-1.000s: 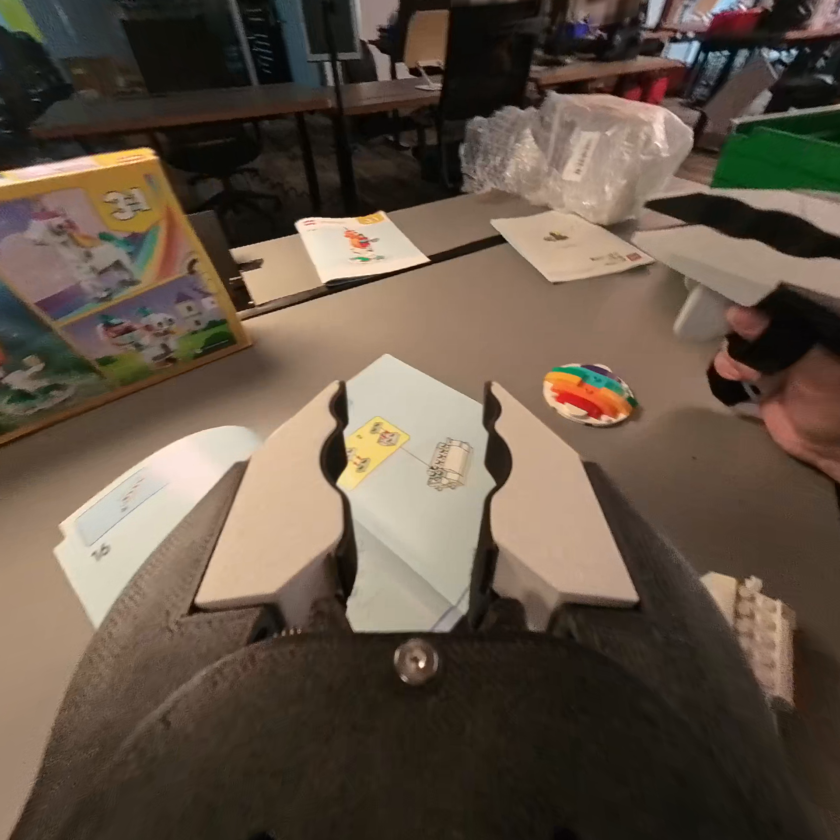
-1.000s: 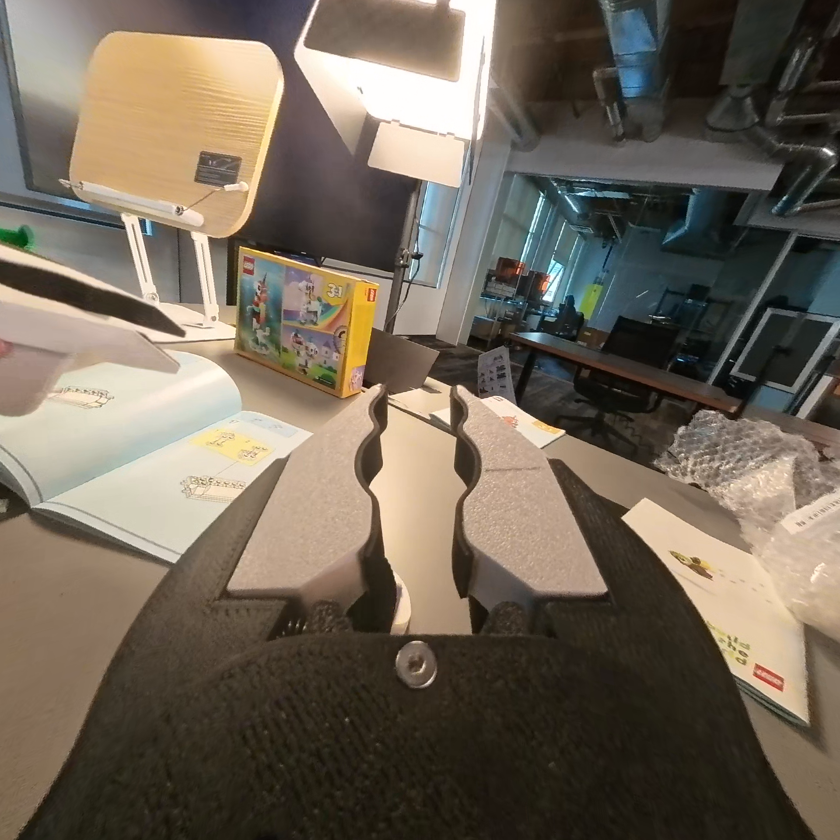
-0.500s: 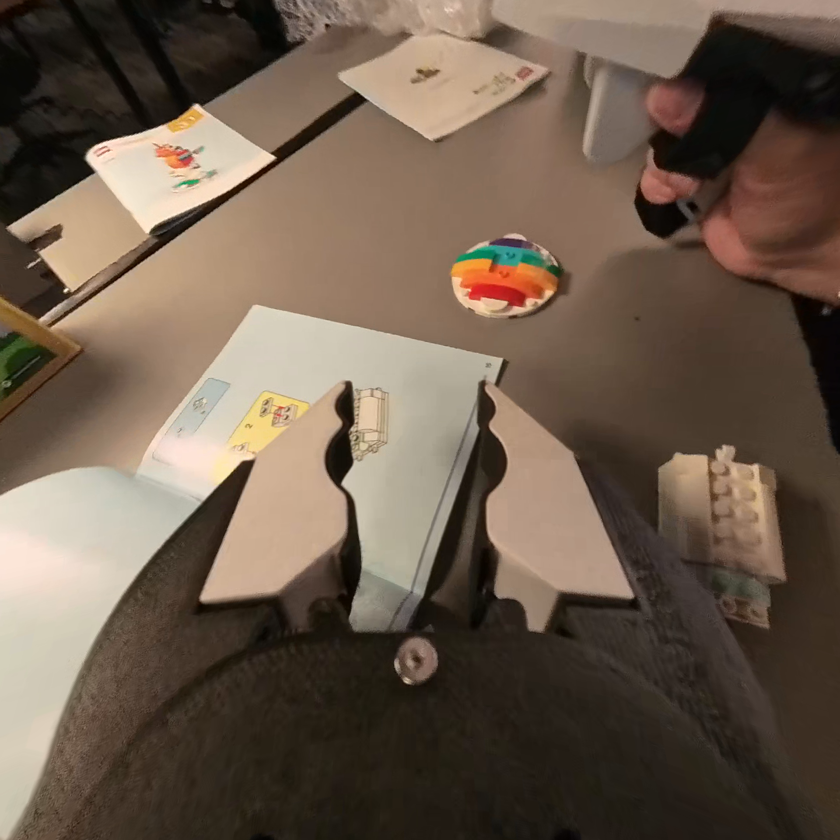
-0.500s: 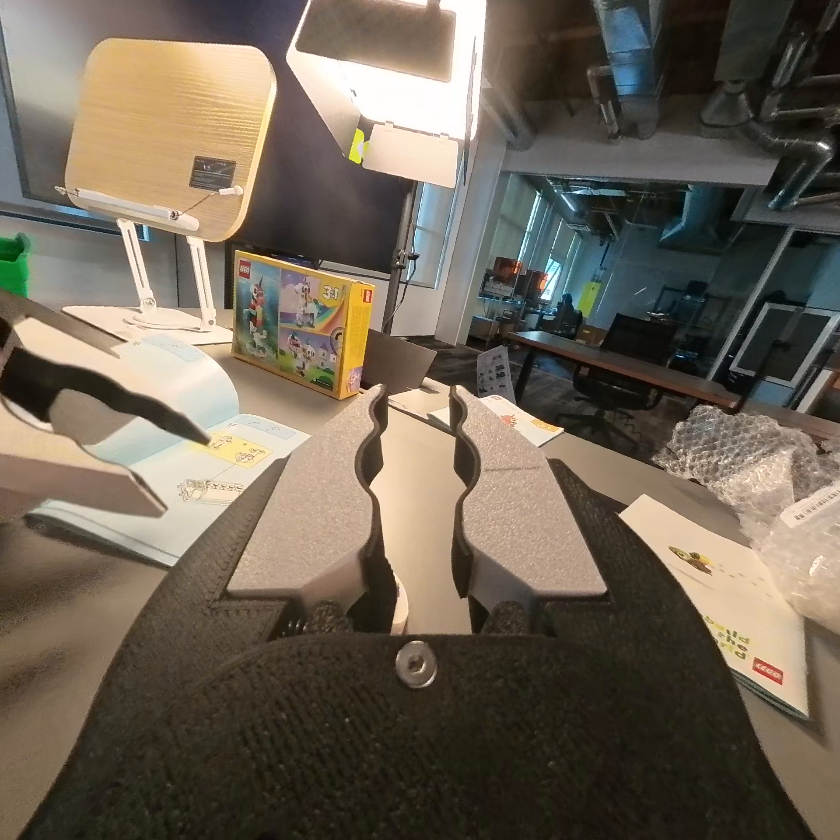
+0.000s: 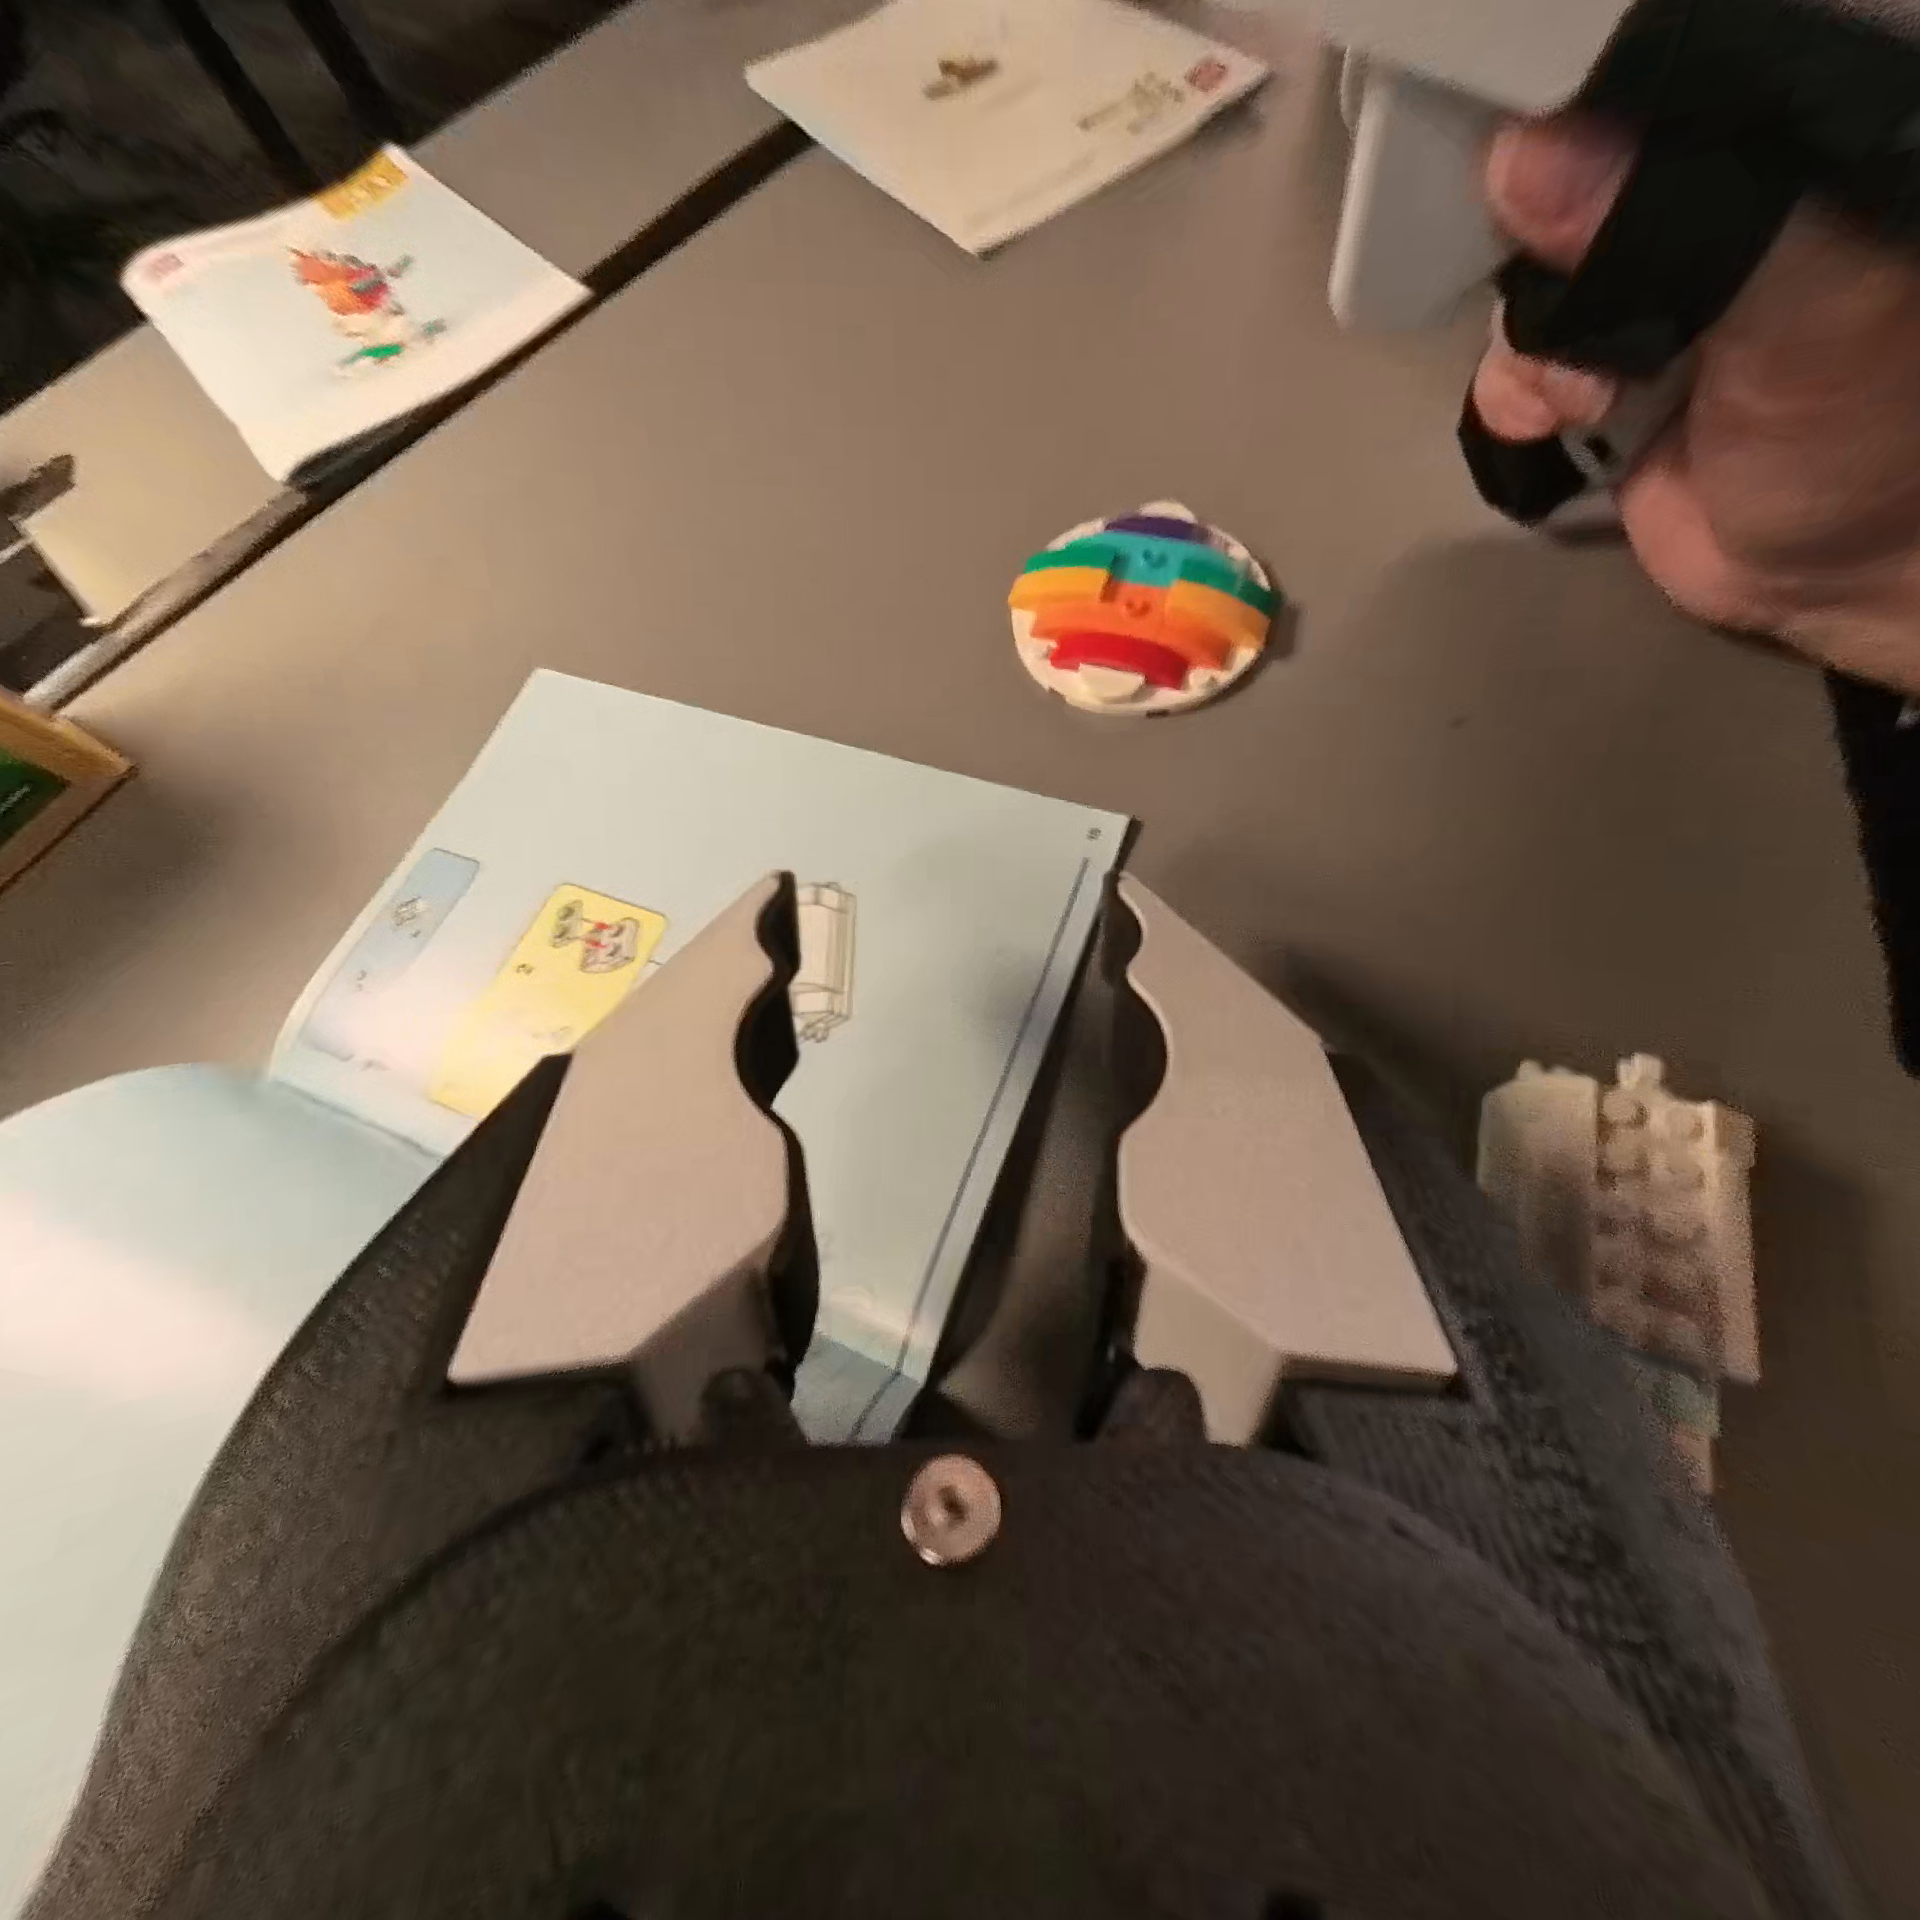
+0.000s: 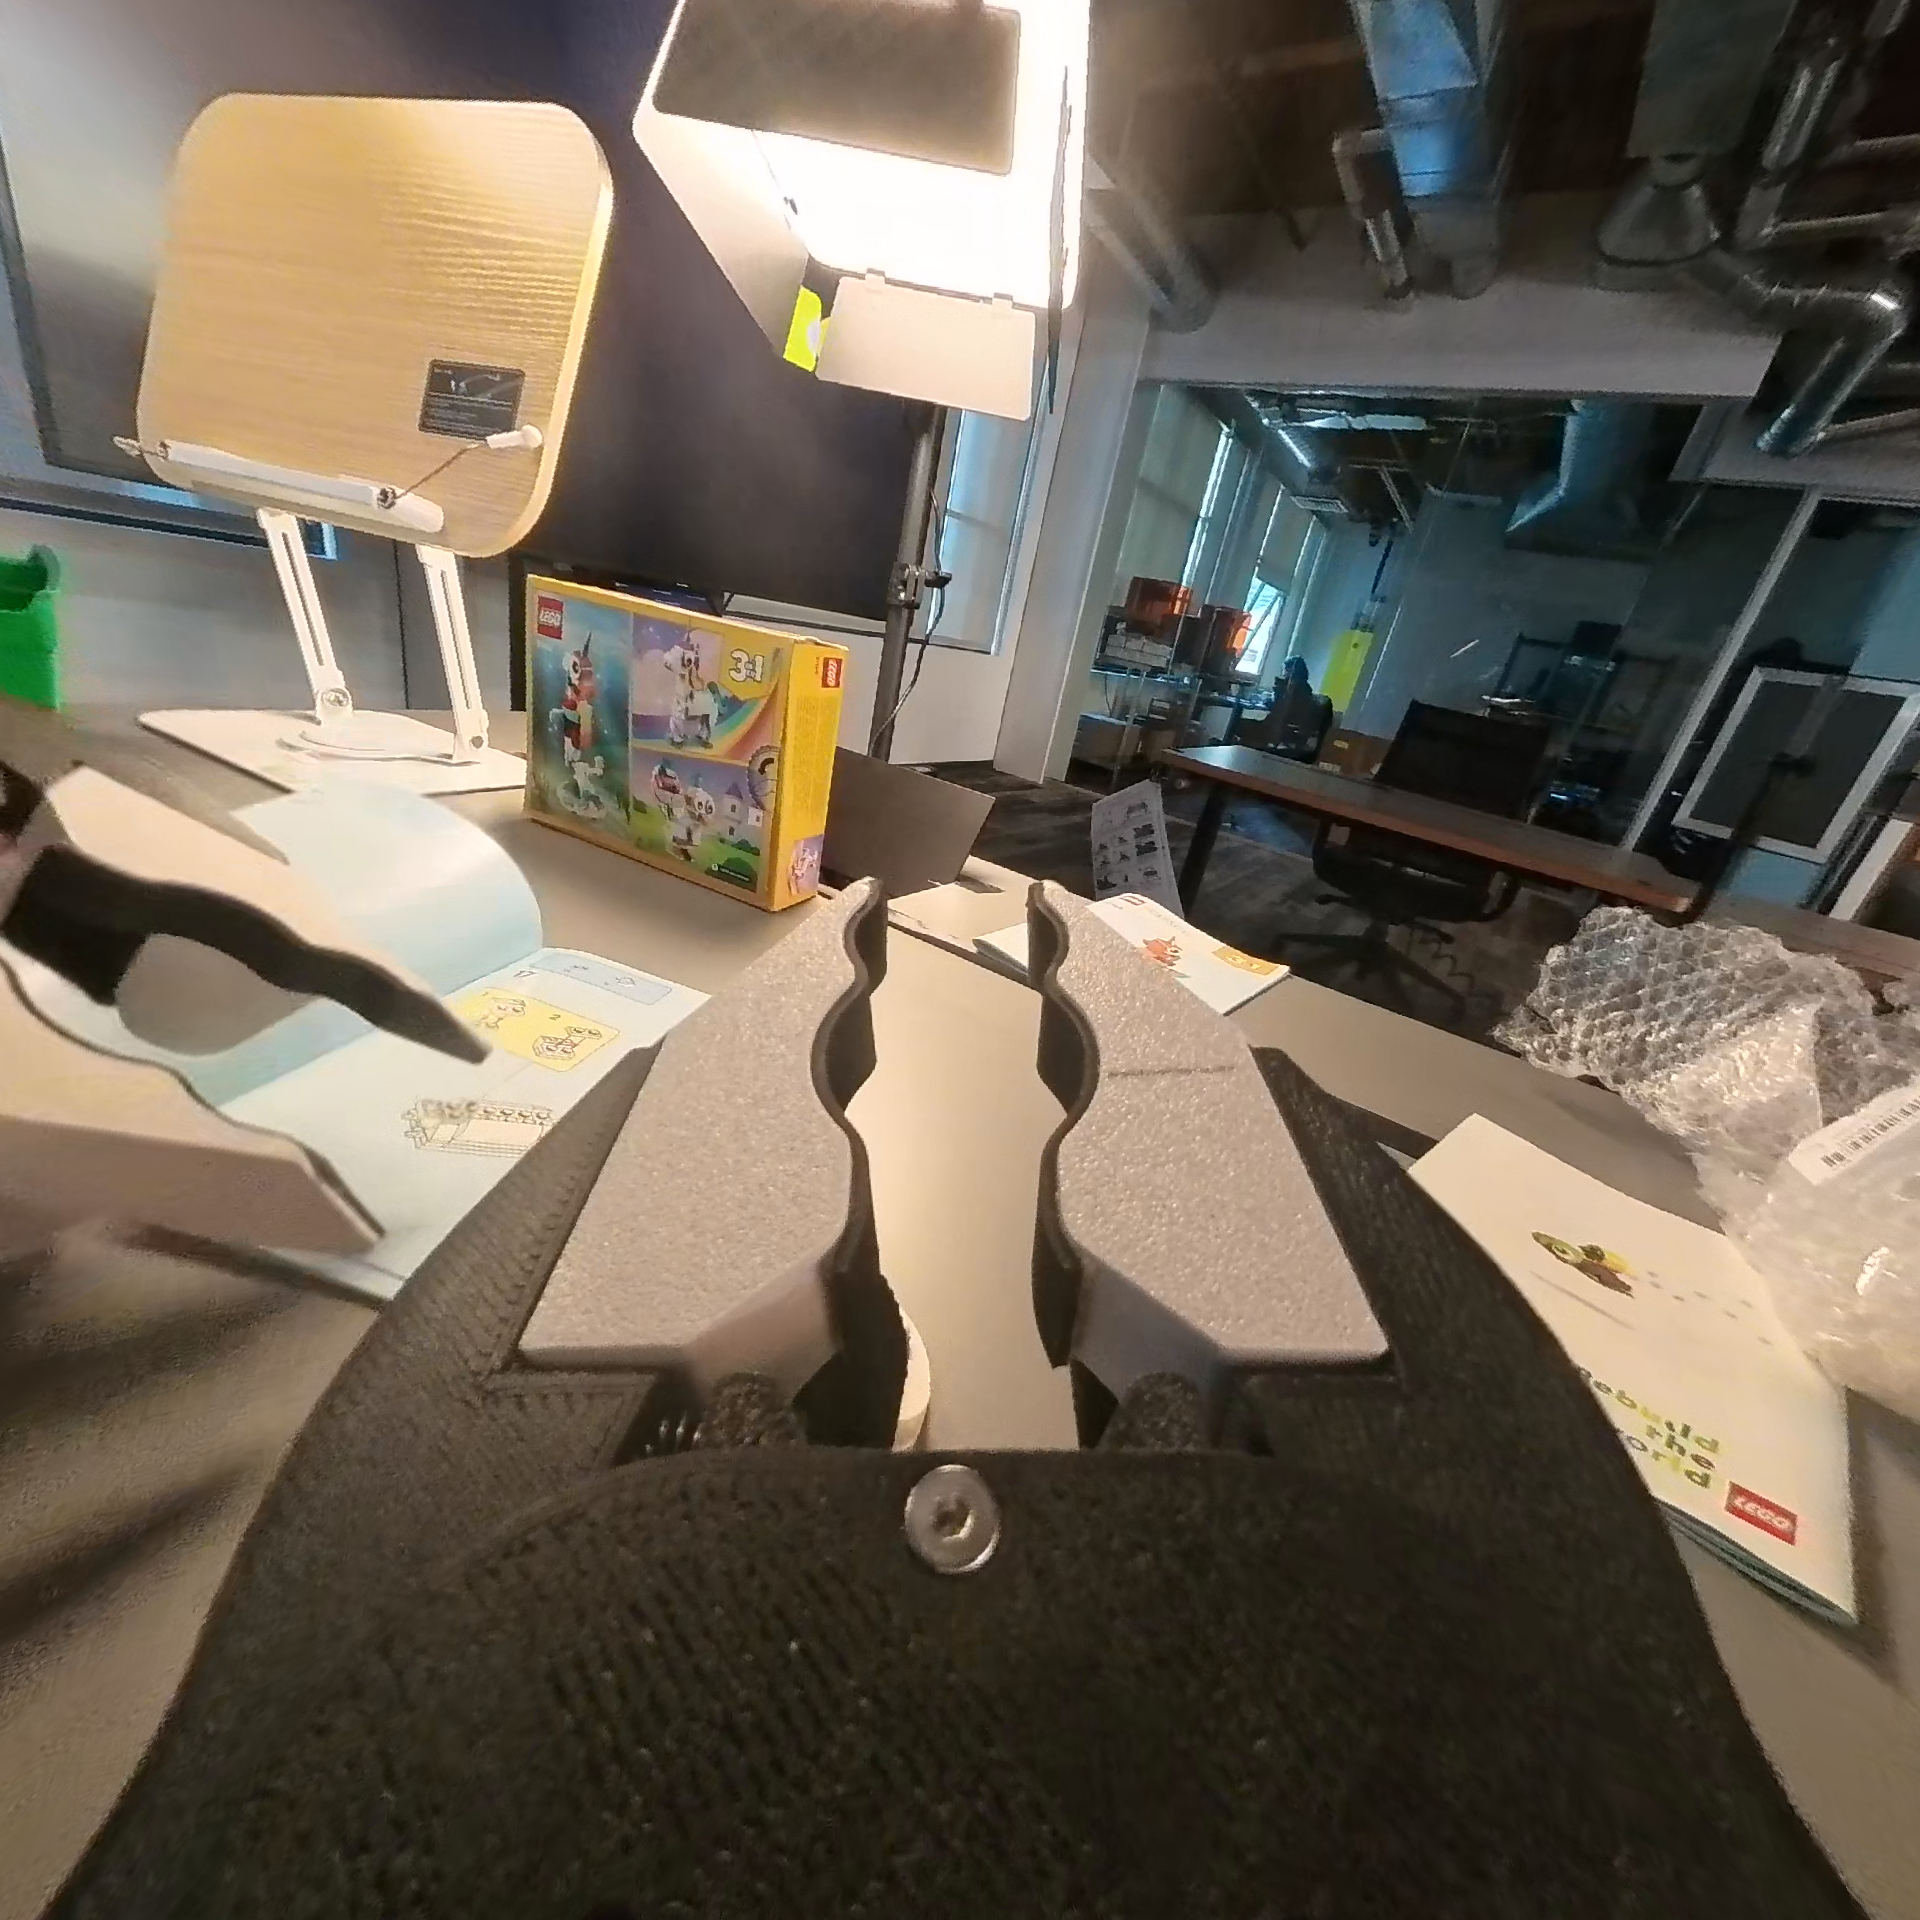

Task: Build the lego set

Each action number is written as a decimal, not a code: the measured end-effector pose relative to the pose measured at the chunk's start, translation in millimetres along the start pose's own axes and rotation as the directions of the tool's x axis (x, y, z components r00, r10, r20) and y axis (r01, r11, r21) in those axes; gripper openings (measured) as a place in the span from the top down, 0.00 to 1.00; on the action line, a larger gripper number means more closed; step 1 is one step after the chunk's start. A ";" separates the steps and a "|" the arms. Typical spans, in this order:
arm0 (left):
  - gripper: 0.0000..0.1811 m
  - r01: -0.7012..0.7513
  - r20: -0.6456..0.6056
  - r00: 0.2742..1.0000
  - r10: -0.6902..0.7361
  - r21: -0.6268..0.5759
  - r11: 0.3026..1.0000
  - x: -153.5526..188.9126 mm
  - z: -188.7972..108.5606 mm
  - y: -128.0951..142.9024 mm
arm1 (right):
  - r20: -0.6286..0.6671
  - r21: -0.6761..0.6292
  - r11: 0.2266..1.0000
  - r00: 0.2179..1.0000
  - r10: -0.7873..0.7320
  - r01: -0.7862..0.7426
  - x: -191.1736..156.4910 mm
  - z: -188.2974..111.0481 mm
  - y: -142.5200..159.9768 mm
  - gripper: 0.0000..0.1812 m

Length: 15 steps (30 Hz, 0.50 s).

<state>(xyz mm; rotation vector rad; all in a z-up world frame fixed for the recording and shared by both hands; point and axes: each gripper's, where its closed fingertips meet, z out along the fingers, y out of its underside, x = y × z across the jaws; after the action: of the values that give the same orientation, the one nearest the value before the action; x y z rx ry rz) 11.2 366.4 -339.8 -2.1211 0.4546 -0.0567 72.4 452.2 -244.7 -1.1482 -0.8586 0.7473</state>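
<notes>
My left gripper [image 5: 948, 888] is open and empty, tilted down over the right page of the open light-blue instruction booklet [image 5: 727, 831]. A round white plate with rainbow bricks [image 5: 1143, 613] lies beyond the booklet. A white brick build [image 5: 1621, 1216] lies to the right of my left gripper. My right gripper [image 6: 956, 899] is open and empty, held level above the grey table [image 5: 831, 416]. A hand holds it at the top right of the left wrist view [image 5: 1662, 312]. The left gripper's fingers [image 6: 260, 997] show over the booklet [image 6: 582, 997] in the right wrist view.
A yellow lego box [image 6: 675, 748] and a wooden book stand [image 6: 364, 312] stand at the back. Two leaflets [image 5: 997, 114] [image 5: 343, 301] lie on the far side. Bubble wrap [image 6: 1714, 1018] sits at the right, next to a leaflet [image 6: 1621, 1309]. My right fingertips sit around 15 cm from my left ones.
My left gripper has tilted down and moved forward over the booklet's right page, bringing the white build into view. My right gripper has hardly moved. Both stay open.
</notes>
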 end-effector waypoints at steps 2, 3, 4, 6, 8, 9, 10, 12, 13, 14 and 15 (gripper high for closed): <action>0.68 0.072 0.126 0.989 -0.072 0.006 0.997 -20.9 -6.5 -1.1 | -0.004 0.002 1.000 1.000 0.004 -0.004 1.0 -0.2 -0.1 0.86; 0.67 0.101 0.171 0.980 -0.103 0.022 0.995 -29.6 -10.2 -1.8 | -0.005 0.003 1.000 1.000 0.006 -0.006 1.6 -0.3 -0.3 0.86; 0.65 0.146 0.223 0.962 -0.156 0.059 0.988 -40.6 -15.2 -3.8 | -0.008 0.004 1.000 1.000 0.009 -0.009 2.2 -0.4 -0.3 0.86; 0.65 0.222 0.264 0.928 -0.263 0.177 0.959 -55.5 -28.3 -14.1 | -0.014 0.005 1.000 1.000 0.011 -0.011 3.9 -0.7 -0.3 0.86; 0.66 0.236 0.288 0.897 -0.336 0.332 0.913 -68.2 -48.5 -31.1 | -0.021 0.007 1.000 1.000 0.014 -0.014 5.8 -1.0 -0.6 0.86; 0.67 0.218 0.293 0.889 -0.351 0.402 0.889 -71.8 -59.3 -40.5 | -0.024 0.008 1.000 1.000 0.014 -0.014 6.9 -1.2 -0.8 0.86; 0.67 0.190 0.301 0.886 -0.353 0.459 0.868 -73.4 -68.5 -48.8 | -0.029 0.009 1.000 0.999 0.015 -0.015 8.0 -1.4 -0.9 0.86; 0.74 0.130 0.282 0.912 -0.299 0.493 0.860 -64.8 -71.0 -60.8 | -0.036 0.010 1.000 0.999 0.017 -0.016 10.1 -1.8 -0.9 0.86; 0.75 0.108 0.264 0.931 -0.254 0.465 0.879 -57.4 -63.6 -62.1 | -0.038 0.011 1.000 0.999 0.019 -0.019 10.8 -1.9 -1.1 0.86; 0.75 0.093 0.254 0.944 -0.210 0.407 0.909 -51.2 -52.5 -58.7 | -0.039 0.012 1.000 0.999 0.022 -0.021 11.1 -2.2 -1.2 0.86; 0.77 0.072 0.235 0.959 -0.157 0.333 0.940 -43.6 -39.7 -53.0 | -0.038 0.012 1.000 0.999 0.023 -0.022 11.0 -2.3 -1.2 0.86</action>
<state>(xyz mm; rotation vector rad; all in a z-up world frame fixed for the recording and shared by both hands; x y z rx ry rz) -22.0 375.8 -268.4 -1.7985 0.1513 0.0741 79.7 460.2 -241.9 -1.1594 -0.8098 0.7460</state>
